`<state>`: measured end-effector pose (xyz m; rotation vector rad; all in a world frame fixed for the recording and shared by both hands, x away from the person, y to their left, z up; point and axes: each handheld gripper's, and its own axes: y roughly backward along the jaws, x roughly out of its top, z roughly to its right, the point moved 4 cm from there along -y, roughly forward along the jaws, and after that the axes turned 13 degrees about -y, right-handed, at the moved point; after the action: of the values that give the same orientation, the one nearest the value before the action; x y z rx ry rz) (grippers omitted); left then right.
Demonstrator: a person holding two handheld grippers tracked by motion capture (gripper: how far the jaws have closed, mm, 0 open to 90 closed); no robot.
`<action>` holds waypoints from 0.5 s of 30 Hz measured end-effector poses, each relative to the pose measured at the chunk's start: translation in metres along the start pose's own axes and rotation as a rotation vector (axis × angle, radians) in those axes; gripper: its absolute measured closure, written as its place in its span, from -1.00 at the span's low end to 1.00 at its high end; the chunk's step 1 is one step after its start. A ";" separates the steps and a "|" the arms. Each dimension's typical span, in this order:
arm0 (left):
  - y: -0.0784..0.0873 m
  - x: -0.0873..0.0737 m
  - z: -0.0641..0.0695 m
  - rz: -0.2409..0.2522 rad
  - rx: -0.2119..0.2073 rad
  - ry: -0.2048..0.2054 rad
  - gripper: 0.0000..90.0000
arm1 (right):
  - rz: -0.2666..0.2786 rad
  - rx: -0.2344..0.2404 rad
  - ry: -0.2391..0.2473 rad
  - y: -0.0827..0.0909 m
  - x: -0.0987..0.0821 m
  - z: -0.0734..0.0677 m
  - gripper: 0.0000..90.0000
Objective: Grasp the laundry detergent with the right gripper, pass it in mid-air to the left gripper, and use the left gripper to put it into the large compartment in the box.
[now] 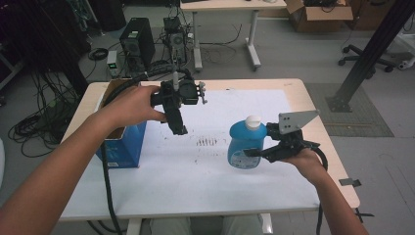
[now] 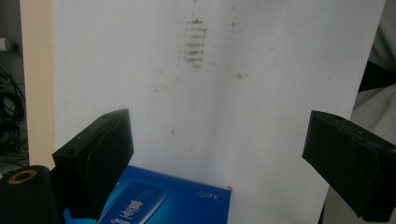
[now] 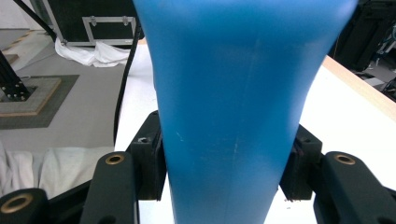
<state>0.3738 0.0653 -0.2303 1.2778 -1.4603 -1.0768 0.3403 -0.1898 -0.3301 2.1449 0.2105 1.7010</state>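
Observation:
A blue plastic bottle [image 1: 246, 145] with a white cap hangs above the white sheet at the table's right, held from its right side by my right gripper [image 1: 262, 152]. In the right gripper view the bottle's blue body [image 3: 233, 107] sits squeezed between both black pads. My left gripper [image 1: 177, 128] hovers above the table's left centre, pointing down, jaws wide apart and empty [image 2: 217, 158]. Below it a blue carton [image 2: 168, 200] shows at the bottom edge of the left gripper view.
The open blue carton [image 1: 121, 147] stands at the table's left edge. A white sheet [image 1: 205, 166] with a smudged dark patch [image 1: 206, 142] covers the wooden table [image 1: 313, 112]. Beyond the far edge are computer towers, cables and another desk.

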 end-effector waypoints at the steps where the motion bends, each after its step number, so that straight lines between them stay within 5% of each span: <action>1: 0.000 0.000 0.000 0.000 0.000 0.000 -0.80 | -0.002 0.002 -0.003 0.000 0.002 0.000 -0.01; 15: 0.030 0.009 0.006 0.084 -0.044 -0.013 -0.80 | -0.023 0.029 0.012 -0.019 0.021 0.007 -0.01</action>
<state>0.3603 0.0599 -0.2019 1.1701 -1.4791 -1.0579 0.3543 -0.1668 -0.3202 2.1455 0.2641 1.7077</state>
